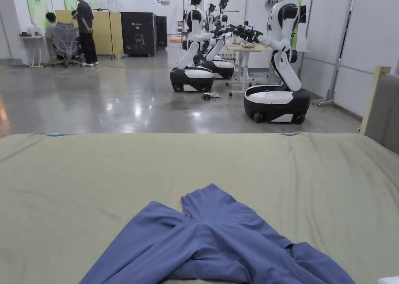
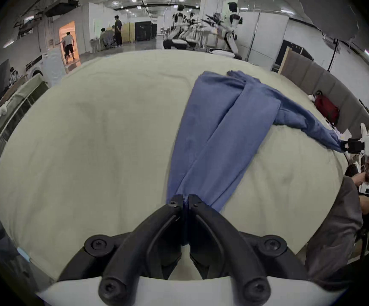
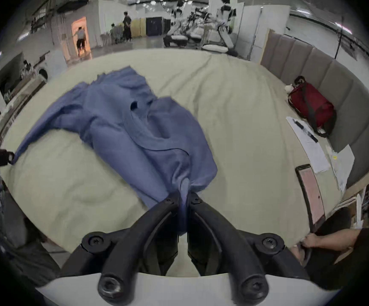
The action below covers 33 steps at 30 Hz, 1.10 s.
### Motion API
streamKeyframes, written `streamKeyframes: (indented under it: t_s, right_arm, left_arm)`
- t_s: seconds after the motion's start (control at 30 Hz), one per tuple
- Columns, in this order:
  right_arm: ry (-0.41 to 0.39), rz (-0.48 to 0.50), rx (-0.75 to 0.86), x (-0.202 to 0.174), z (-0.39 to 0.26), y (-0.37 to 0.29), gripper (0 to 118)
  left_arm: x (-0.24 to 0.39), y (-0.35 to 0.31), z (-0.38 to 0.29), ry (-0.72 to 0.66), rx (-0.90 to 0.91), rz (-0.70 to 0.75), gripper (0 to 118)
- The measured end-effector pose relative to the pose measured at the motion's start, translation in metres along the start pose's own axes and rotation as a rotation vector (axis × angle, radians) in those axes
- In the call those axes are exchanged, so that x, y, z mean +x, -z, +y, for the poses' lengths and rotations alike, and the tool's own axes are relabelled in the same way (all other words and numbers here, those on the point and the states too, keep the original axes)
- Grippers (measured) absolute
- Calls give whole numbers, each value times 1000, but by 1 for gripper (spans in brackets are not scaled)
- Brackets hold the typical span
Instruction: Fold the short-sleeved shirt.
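Shirt-wise, the crumpled blue short-sleeved cotton shirt (image 1: pixel 218 242) is on the pale green bedsheet (image 1: pixel 78 171) right in front of me, bunched and twisted with layers crossing over each other. My left gripper (image 2: pixel 185 202) has its black jaws pinched together on one edge of the fabric, and my right gripper (image 3: pixel 184 197) is clamped on another gathered bit (looks like a thick wad, not a clean corner). Biggest risk I see: if I pull the two apart now, the twist in the middle could tighten instead of opening out. A thin pinch could also slip free mid-lift. Further off, the dark phone (image 3: pixel 310 195) and white papers (image 3: pixel 307 143) sit along the bed edge, so a wide swing might sweep them.
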State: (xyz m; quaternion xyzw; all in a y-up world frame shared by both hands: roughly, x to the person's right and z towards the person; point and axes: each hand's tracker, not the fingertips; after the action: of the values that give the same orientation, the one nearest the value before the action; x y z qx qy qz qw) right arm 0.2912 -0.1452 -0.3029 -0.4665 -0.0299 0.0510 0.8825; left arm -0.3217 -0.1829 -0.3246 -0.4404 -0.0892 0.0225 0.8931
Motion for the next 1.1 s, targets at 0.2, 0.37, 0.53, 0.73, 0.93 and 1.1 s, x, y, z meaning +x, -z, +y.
streamKeyframes:
  t_s: [0.2,0.37,0.53,0.73,0.93,1.1]
  right_arm:
    - [127,105,139,12,-6,-8,80]
    - [202,186,315,23,-24,-88,95]
    - [309,333,508,5,-58,-158,53]
    - [315,394,535,-9,-60,-160,2]
    - [277,423,498,-25,-56,-149,2]
    - [252,434,473,-31,-64,-144,2]
  left_arm:
    - [0,-16,5,-29,109,11,45]
    - [14,-71,1,-70,148,-45,117]
    - [29,-116,-14,-61,263,28,0]
    - [24,-104,-24,-67,220,71,9]
    - [9,-65,-12,-122,148,100,115]
    - [8,-12,0,-135,44,153,114]
